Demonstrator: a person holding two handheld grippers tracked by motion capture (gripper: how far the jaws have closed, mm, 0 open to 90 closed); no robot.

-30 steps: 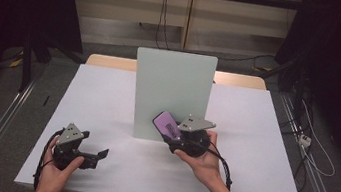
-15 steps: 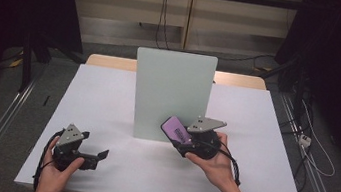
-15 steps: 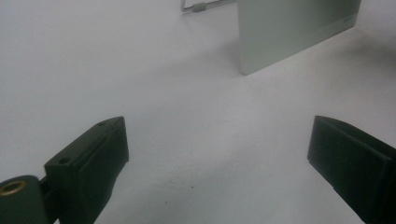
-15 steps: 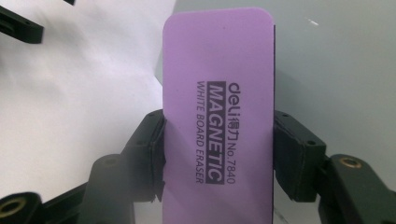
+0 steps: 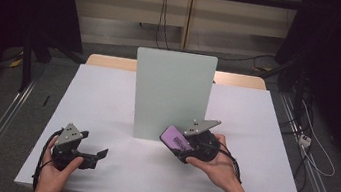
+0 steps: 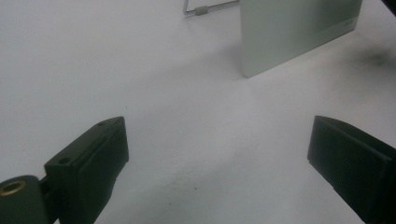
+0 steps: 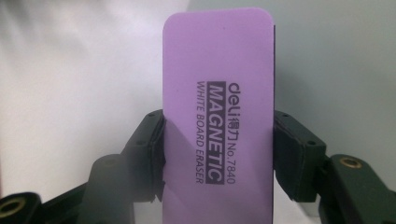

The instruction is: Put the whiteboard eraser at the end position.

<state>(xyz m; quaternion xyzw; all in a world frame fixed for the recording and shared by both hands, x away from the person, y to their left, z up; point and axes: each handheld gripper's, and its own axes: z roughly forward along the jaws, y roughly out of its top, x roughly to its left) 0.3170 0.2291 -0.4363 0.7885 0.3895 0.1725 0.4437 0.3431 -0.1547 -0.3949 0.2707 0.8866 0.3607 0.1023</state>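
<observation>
A purple magnetic whiteboard eraser [image 5: 172,137] is clamped by its long sides in my right gripper [image 5: 175,142], just in front of the lower right part of an upright pale-green board [image 5: 171,93]. In the right gripper view the eraser [image 7: 217,116] stands up between the pads of the right gripper [image 7: 218,123], printed face toward the camera, with the board behind it. My left gripper [image 5: 97,158] rests at the table's front left, jaws wide apart. In the left gripper view nothing lies between the left gripper [image 6: 217,135] jaws, and the board [image 6: 299,32] stands farther off.
The white table [image 5: 107,97] carries the board near its middle. A thin wire stand [image 6: 201,10] props the board from behind. Cables run over the floor on the right [image 5: 303,140]. Dark curtains hang on both sides.
My right hand has drifted a little to the right and toward the near edge with the eraser still held. The left hand has stayed put.
</observation>
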